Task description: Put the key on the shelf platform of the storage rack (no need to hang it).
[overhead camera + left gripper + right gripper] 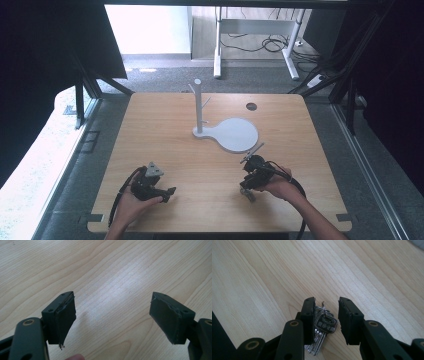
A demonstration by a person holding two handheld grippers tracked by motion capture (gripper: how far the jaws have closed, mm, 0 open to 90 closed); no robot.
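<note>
While the left gripper [112, 320] waits open, the right gripper [326, 320] straddles the keys [323, 326]. Its jaws seem not yet clamped; the keys' long axis runs along them.

White peg stand [199, 106] on round base, wooden table [165, 130], grey carpet floor [165, 80]

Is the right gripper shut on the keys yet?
Not yet. In the right gripper view the keys lie flat on the table between the right gripper jaws, a gap at one pad.

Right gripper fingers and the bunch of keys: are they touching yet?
Cannot tell. In the right gripper view the keys lie on the table between the fingers; one finger overlaps them, hiding any contact, while a gap shows on the other side.
</note>
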